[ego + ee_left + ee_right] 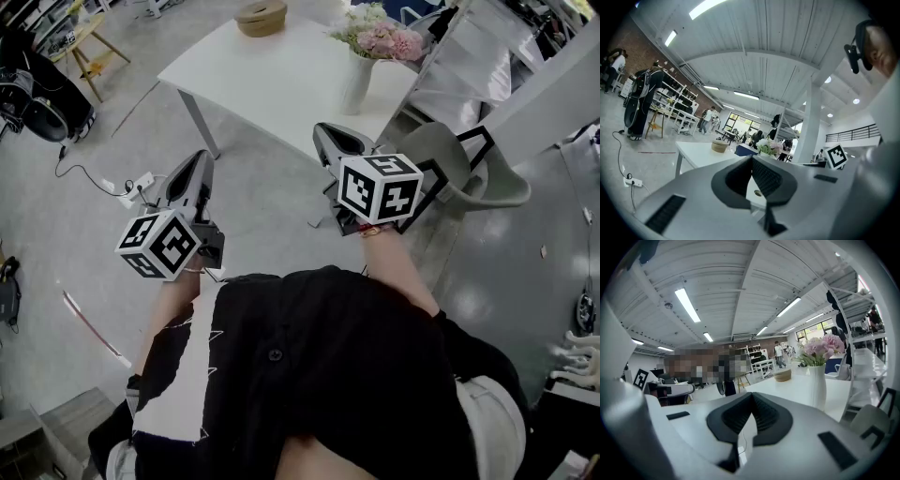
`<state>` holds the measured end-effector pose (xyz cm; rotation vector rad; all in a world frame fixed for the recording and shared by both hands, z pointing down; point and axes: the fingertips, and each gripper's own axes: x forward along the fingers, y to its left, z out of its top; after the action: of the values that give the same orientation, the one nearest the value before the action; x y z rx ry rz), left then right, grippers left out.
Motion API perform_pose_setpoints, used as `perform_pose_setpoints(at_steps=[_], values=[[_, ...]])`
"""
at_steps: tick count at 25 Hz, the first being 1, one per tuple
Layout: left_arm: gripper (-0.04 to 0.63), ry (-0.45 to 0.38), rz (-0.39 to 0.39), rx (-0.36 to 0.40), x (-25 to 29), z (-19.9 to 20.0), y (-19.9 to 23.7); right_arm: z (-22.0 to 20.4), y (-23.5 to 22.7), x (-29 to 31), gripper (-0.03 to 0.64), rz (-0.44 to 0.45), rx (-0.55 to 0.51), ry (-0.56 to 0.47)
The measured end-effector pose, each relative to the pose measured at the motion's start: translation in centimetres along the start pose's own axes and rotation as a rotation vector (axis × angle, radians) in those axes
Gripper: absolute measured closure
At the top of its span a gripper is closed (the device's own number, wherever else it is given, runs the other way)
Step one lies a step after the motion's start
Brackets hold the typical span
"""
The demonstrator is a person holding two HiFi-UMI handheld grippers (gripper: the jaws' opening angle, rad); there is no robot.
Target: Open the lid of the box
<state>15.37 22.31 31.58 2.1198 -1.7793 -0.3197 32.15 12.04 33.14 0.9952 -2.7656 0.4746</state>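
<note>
The box [261, 17] is a round, light wooden one with its lid on, at the far end of a white table [281, 94]. It also shows small in the left gripper view [719, 146] and the right gripper view [782, 375]. My left gripper [194, 171] is held over the floor, short of the table, jaws shut with nothing between them [751, 160]. My right gripper [330, 137] hangs near the table's near edge, also shut and empty [751, 397]. Both are well apart from the box.
A white vase of pink flowers [359, 75] stands on the table's right side, between my right gripper and the box. A grey chair [473, 173] is at the right. A power strip with cable [131, 187] lies on the floor at left, a wooden stool [89, 42] beyond it.
</note>
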Motion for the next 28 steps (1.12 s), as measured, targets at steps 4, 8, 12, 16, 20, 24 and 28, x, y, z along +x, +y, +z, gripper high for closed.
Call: perform_pose_setpoints(at_steps=[4, 8, 12, 16, 20, 24, 28], values=[[0.586, 0.001, -0.001, -0.004, 0.1, 0.0, 0.4, -0.2, 0.1, 0.5, 0.612, 0.0, -0.003, 0.006], [0.586, 0.001, -0.003, -0.008, -0.2, 0.2, 1.5, -0.3, 0.7, 1.3, 0.612, -0.008, -0.005, 0.011], [0.586, -0.003, -0.007, -0.012, -0.3, 0.6, 2.8, -0.4, 1.3, 2.2, 0.612, -0.014, 0.011, 0.007], [0.586, 0.015, -0.02, -0.016, -0.4, 0.4, 4.2, -0.9, 1.9, 3.4, 0.612, -0.029, 0.032, 0.017], [0.586, 0.034, -0.012, -0.021, -0.8, -0.2, 5.9, -2.0, 3.1, 4.6, 0.612, -0.03, 0.015, 0.029], [0.586, 0.037, 0.009, -0.03, -1.4, -0.9, 7.9, -3.9, 4.0, 5.7, 0.612, -0.024, 0.024, 0.051], [0.586, 0.054, 0.029, -0.059, -1.0, -2.1, 9.2, -5.4, 3.9, 7.0, 0.612, -0.014, 0.029, 0.107]])
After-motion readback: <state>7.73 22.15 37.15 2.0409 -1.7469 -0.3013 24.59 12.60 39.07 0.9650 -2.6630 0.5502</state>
